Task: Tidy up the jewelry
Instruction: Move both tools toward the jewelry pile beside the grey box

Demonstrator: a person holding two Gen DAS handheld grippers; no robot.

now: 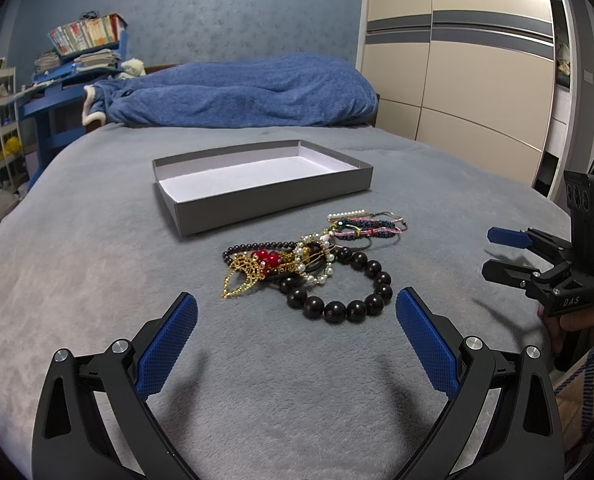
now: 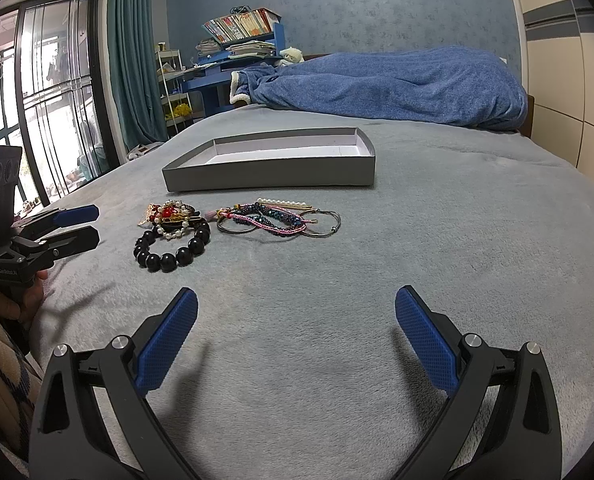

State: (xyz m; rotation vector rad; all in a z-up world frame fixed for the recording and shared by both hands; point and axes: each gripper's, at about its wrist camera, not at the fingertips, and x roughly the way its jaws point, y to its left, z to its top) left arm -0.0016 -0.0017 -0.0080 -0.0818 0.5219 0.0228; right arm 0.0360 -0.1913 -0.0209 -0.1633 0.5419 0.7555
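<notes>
- On the grey bed (image 1: 97, 264), mid-surface, the jewelry pile (image 1: 309, 264) lies heaped, its black bead bracelet (image 1: 349, 292) toward the near edge.
- Just behind it, the grey box (image 1: 273, 196) sits lidless and bare, probably to receive the pieces.
- Left tool (image 1: 297, 320) gapes wide, holding nothing, lined up on the beads.
- Right tool (image 2: 297, 320), likewise spread and unladen, hovers near the woven bracelets (image 2: 273, 218).
</notes>
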